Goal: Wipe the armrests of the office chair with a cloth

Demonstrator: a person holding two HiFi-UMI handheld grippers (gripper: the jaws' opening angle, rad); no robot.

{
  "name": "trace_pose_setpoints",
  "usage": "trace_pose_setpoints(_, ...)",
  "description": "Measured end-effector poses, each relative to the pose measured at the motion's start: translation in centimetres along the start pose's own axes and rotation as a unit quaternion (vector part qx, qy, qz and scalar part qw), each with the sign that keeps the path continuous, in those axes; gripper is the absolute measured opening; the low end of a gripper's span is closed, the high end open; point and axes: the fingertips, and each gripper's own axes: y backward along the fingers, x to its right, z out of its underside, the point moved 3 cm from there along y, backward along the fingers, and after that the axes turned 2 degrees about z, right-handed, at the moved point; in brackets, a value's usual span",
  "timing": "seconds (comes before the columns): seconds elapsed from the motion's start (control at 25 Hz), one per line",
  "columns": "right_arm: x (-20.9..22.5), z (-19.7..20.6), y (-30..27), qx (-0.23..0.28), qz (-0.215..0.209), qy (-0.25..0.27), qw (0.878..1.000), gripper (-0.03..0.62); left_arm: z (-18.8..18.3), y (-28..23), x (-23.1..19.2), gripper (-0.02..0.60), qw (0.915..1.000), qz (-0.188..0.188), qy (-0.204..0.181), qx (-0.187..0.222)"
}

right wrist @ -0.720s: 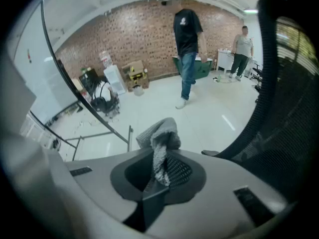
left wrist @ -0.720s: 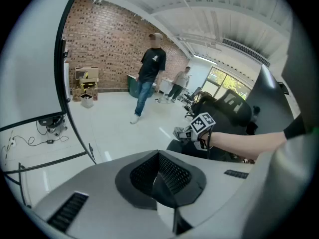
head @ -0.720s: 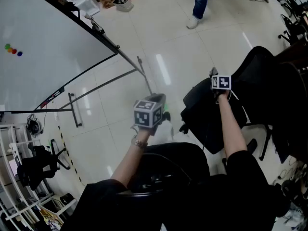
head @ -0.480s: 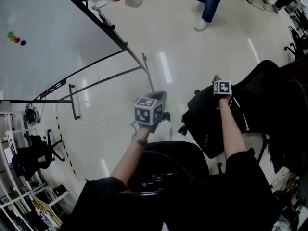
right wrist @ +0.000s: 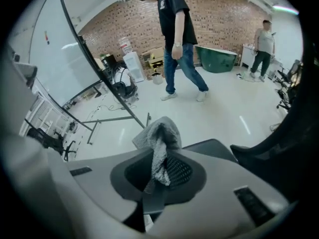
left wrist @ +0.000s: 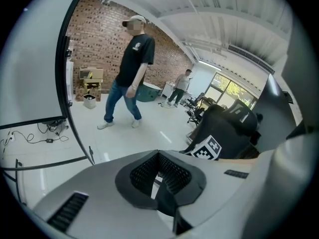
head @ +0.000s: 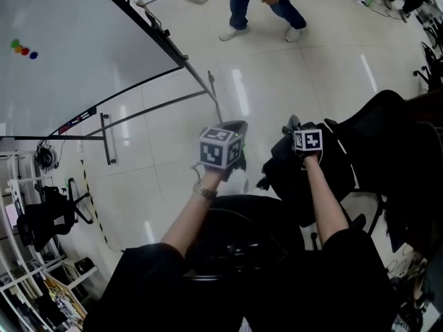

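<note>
The black office chair point(head: 331, 175) stands at the right of the head view, and its back point(left wrist: 227, 126) also shows in the left gripper view. My right gripper point(head: 294, 125) hovers over the chair's near side. A crumpled grey cloth point(right wrist: 160, 138) sticks up from between the jaws of this right gripper point(right wrist: 160, 171), which is shut on it. Just beyond the cloth lies a dark flat armrest pad point(right wrist: 213, 147). My left gripper point(head: 233, 128) hangs over the floor left of the chair. The left gripper point(left wrist: 158, 180) has its jaws shut with nothing between them.
A large whiteboard point(head: 62, 54) on a metal stand point(head: 208, 92) fills the left. A person point(head: 263, 2) walks across the floor beyond the grippers. A second black chair seat point(head: 235, 244) is right under me. More chairs point(head: 429, 40) and shelving point(head: 28, 254) line the edges.
My right gripper has shifted a little left with the cloth, closer to the left gripper. The walking person has moved left across the floor.
</note>
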Motion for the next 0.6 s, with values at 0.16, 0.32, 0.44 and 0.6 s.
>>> trace_pose_setpoints(0.16, -5.9, 2.6, 0.1, -0.002, -0.082, 0.03, 0.996, 0.044, 0.1, -0.5, 0.8, -0.003, 0.9999, 0.009, -0.009, -0.006)
trace_pose_setpoints(0.32, -11.1, 6.6, 0.6, -0.013, -0.157, 0.053, 0.986, 0.044, 0.6, -0.9, 1.6, -0.003, 0.9997, 0.014, -0.015, -0.011)
trace_pose_setpoints(0.44, -14.3, 10.4, 1.3, -0.053, -0.211, 0.11, 0.97, 0.044, 1.1, -1.1, 2.2, -0.003, 0.9997, 0.016, -0.016, -0.014)
trace_pose_setpoints(0.6, -12.6, 9.5, 2.7, -0.017, -0.191, 0.16, 0.968, 0.044, 1.0, -0.9, 3.3, -0.003, 0.9996, 0.019, -0.017, -0.009)
